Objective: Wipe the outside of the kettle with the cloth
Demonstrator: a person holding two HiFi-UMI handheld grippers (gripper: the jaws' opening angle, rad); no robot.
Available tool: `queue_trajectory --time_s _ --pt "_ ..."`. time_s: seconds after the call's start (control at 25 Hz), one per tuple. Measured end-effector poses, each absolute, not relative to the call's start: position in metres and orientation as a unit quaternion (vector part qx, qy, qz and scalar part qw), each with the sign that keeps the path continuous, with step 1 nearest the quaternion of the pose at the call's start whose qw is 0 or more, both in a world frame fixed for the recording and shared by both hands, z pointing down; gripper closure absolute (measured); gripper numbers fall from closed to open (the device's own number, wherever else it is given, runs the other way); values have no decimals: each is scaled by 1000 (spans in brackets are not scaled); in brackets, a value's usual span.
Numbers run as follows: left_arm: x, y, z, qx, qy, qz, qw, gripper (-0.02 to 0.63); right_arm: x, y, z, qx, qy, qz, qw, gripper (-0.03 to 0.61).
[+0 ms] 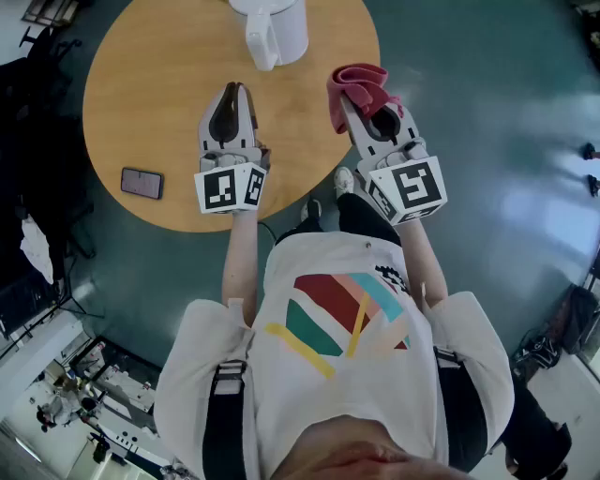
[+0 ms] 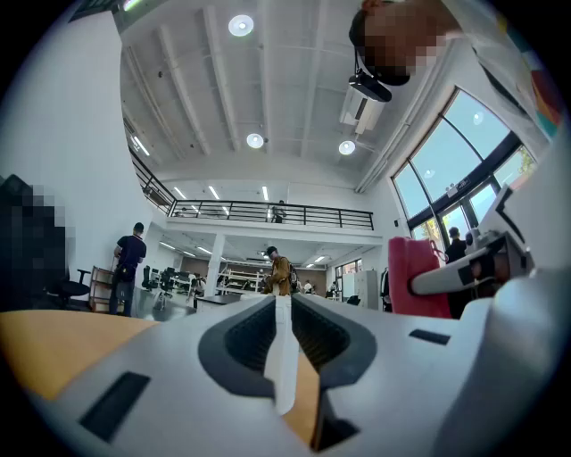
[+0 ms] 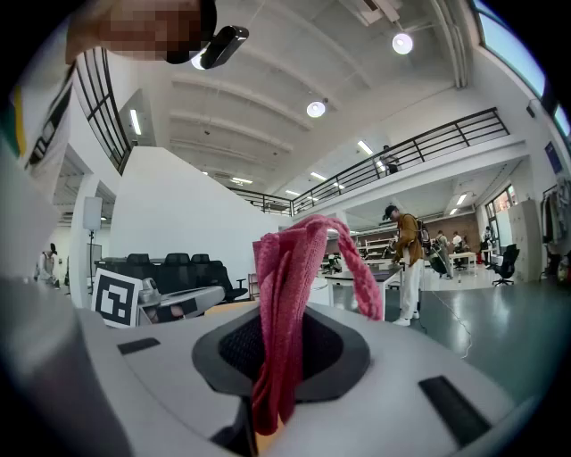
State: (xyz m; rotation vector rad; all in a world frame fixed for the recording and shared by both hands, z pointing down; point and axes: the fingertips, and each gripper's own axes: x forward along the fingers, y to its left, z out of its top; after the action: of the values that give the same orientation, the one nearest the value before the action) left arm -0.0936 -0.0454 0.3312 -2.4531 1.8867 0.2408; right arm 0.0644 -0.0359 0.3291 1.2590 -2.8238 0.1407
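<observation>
left gripper (image 1: 234, 92) hovers over the round wooden table (image 1: 141, 84), jaws pressed together on nothing; right gripper (image 1: 362, 111) clamps a pink cloth (image 1: 354, 82); white kettle (image 1: 272, 28) stands on the table's far side, apart from both.

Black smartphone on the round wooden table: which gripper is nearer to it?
Left. The left gripper sits just right of the black smartphone; the right gripper, holding the pink cloth, is farther right.

The head view's top edge crops the white kettle (image 1: 283, 28); jaws hide part of the pink cloth (image 3: 284, 294).
</observation>
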Motion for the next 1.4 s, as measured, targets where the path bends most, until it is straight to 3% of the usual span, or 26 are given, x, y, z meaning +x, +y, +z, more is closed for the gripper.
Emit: queue_trajectory --time_s 0.16,0.32,0.68,0.96,1.4 --pt "-70 -86 346 -800 595 73 -13 437 80 -76 333 379 -924 52 20 540" --pt "-62 -114 368 -796 604 37 -21 399 79 -111 338 352 -934 45 39 540" --pt "-60 -123 405 -853 514 31 -80 396 16 -141 326 359 -924 -47 121 540" --pt "-36 -106 423 -901 425 -9 -86 396 -23 -174 330 375 -869 -200 252 540" --pt "-137 -97 431 -863 494 6 -108 396 -60 -189 330 344 -790 -328 387 540"
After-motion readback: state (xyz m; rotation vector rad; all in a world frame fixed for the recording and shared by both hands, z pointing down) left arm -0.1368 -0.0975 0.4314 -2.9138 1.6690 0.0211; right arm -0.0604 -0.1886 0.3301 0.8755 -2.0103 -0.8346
